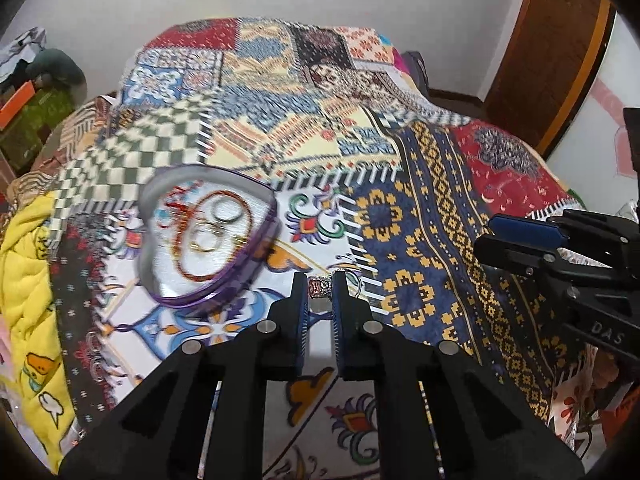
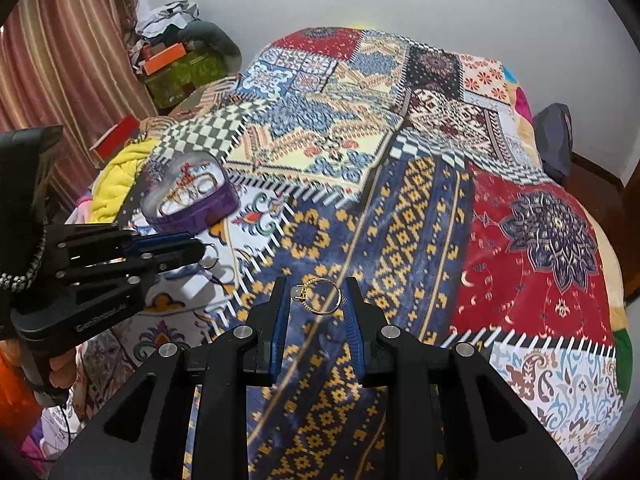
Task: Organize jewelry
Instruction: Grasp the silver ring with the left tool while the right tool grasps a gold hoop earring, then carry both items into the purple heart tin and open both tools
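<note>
two rings gripped above a patchwork bed

left hand-held gripper (image 1: 319,288) pinches a silver patterned ring (image 1: 319,289); right hand-held gripper (image 2: 316,296) clamps a gold ring (image 2: 322,297). purple heart-shaped box (image 1: 208,236) of bangles sits on the bedspread (image 1: 420,220), just beside the left one.

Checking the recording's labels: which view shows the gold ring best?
The right wrist view: the gold ring sits sharp between the right gripper fingers, above the bedspread. The left wrist view shows that gripper side-on, ring not visible.
</note>
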Tool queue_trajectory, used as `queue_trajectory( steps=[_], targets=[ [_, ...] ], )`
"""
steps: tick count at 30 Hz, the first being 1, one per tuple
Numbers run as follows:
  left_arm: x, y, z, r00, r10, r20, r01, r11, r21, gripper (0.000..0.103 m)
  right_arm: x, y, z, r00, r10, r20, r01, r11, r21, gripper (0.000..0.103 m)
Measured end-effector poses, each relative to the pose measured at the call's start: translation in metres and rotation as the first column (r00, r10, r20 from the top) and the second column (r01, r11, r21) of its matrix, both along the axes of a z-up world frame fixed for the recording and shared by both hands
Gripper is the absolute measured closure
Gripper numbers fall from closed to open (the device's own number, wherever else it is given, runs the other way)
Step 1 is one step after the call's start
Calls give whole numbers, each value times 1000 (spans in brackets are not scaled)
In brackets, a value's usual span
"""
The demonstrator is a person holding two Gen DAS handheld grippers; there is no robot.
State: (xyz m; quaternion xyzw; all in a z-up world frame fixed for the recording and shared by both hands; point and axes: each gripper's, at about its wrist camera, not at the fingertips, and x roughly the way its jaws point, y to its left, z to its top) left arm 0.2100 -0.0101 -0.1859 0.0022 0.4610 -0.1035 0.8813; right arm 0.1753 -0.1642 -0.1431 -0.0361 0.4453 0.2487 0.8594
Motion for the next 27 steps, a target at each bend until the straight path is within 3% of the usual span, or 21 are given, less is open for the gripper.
queue_trajectory(
  steps=[15,27],
  targets=[
    [-20,68,41,980,162,116,-160,987,-25,93,14,42,30,995,56,78,-61,997,57,79],
    [-7,82,41,974,176,139,-172,984,-44,93,28,85,34,985,126,115,-132,990,48,79]
  ],
)
